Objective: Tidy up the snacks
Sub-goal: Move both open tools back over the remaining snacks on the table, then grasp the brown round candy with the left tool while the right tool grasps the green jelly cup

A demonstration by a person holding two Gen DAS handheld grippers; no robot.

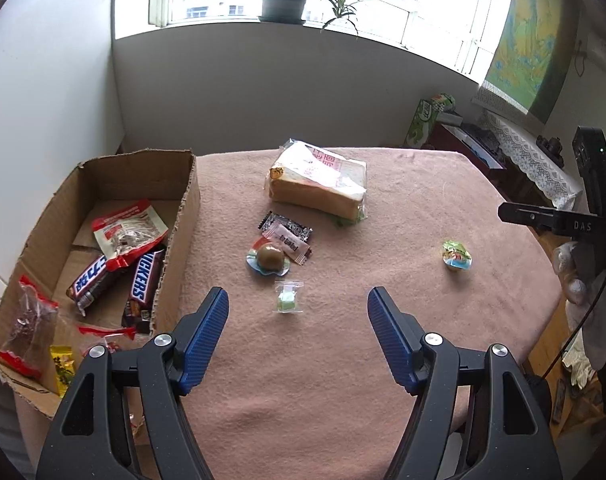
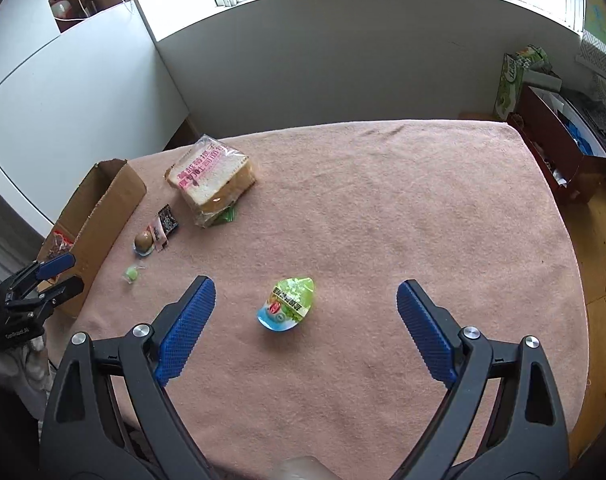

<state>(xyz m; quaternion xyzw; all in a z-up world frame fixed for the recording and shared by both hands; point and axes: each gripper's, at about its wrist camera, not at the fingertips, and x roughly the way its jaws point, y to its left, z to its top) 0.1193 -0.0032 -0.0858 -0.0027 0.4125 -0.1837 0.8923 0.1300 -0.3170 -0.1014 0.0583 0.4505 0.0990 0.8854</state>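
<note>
Presently listed: right gripper, blue ribbed pads spread wide and empty, above the small jelly cup with green-and-blue foil lid, which sits on the pink table cloth between and just ahead of the fingertips, untouched. Left gripper, pads likewise apart and empty, with the small clear packet holding a pale green sweet lying between its tips on the cloth. Beyond that: a brown round sweet on a blue-rimmed wrapper, black and pink sachets, a clear-bagged sliced bread loaf. At left, open brown cardboard box holding Snickers bars and red packets. Nothing blocks either sweet.
</note>
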